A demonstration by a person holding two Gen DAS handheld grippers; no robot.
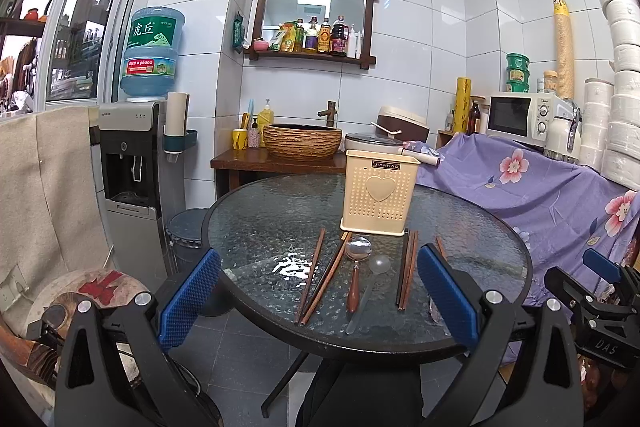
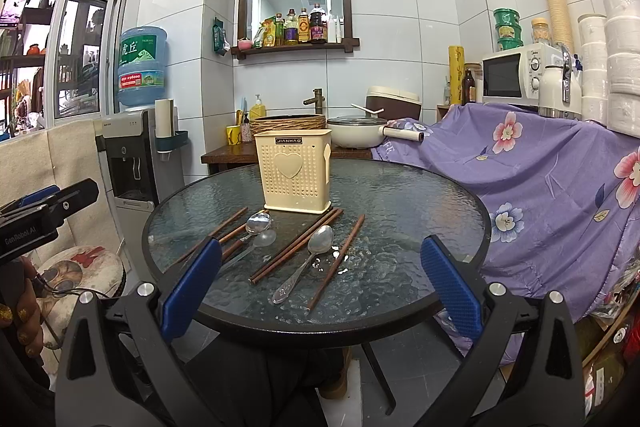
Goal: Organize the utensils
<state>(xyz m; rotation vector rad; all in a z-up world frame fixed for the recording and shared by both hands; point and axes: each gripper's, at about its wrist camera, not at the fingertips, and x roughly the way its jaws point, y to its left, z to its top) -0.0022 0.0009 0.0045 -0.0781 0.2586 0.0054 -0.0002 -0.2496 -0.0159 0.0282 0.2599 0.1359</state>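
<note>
A round glass table (image 1: pixel 260 219) stands in a tiled kitchen corner, with a purple cloth (image 2: pixel 560 187) over the furniture on its right side. On the table, toward the far side, a cream holder (image 1: pixel 378 195) with a heart on its front stands upright.

In front of the holder the utensils lie flat on the glass. In the left wrist view there are 2 chopsticks (image 1: pixel 320 279) at the left that meet at their near ends, then a wood-handled spoon (image 1: pixel 357 269), a clear spoon (image 1: pixel 370 287) just beside it, and a pair of chopsticks (image 1: pixel 407 271) close together at the right. The right wrist view also shows a steel spoon (image 2: pixel 308 263) between this pair and 1 single chopstick (image 2: pixel 336 263).

The left gripper (image 1: pixel 320 299) is wide open above the near table edge, and its blue pads (image 1: pixel 188 299) touch nothing. The right gripper (image 2: pixel 320 287) is also spread wide and holds nothing.
</note>
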